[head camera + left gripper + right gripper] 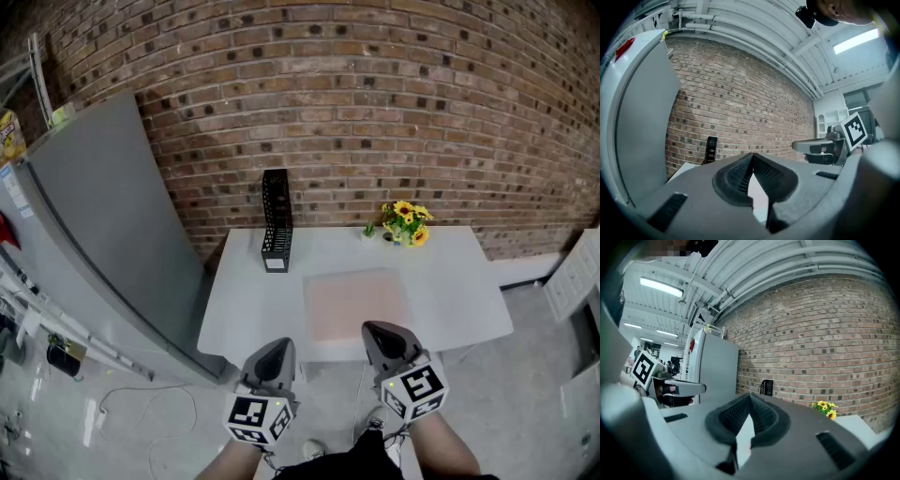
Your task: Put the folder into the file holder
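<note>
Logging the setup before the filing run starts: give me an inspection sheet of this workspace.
Surface: white table.
Job's things: pale pink folder flat at centre; black mesh file holder upright at back left, apart from it.
Clutter: yellow flowers at back right.
Grippers: left gripper and right gripper over near edge, jaws shut, empty.
Cables: thin white cable on floor, left.
Surroundings: brick wall; grey fridge at left.

Grey moulded left gripper [276, 347] and right gripper [381, 330], black ribbed pads [739, 177], black-and-white marker cubes [255, 418].
</note>
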### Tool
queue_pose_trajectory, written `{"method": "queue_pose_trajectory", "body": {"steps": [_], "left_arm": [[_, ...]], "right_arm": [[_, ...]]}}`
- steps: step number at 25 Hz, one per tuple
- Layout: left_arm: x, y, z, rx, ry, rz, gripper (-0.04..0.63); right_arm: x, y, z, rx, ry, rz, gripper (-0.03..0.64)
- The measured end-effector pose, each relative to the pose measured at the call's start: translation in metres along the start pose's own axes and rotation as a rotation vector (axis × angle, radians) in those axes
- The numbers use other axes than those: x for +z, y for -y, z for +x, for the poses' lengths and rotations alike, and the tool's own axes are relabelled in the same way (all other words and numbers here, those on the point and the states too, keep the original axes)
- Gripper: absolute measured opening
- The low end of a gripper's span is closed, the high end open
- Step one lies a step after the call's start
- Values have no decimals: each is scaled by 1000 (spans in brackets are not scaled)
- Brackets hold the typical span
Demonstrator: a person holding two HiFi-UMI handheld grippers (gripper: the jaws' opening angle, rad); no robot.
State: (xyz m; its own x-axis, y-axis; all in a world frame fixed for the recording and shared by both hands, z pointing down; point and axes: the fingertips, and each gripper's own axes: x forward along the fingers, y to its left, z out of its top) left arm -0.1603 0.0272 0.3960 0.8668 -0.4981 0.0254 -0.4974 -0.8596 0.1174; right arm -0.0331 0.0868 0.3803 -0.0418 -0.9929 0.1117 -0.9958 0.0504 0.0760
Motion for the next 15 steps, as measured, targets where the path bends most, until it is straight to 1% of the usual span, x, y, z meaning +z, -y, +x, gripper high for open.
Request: {"method": "queue_pose_trajectory", "body": {"steps": [8, 12, 15], "left_arm": [[-3, -5, -1, 11, -7, -7, 6], [-6, -5, -1, 13, -9, -8, 8], [-6, -6, -2, 18, -5, -8, 8]], "right_arm": [[-2, -1, 3, 4, 2, 12, 3], [-1, -1, 3, 8, 24, 34, 3], [2, -2, 4, 9, 29, 25, 3]]}}
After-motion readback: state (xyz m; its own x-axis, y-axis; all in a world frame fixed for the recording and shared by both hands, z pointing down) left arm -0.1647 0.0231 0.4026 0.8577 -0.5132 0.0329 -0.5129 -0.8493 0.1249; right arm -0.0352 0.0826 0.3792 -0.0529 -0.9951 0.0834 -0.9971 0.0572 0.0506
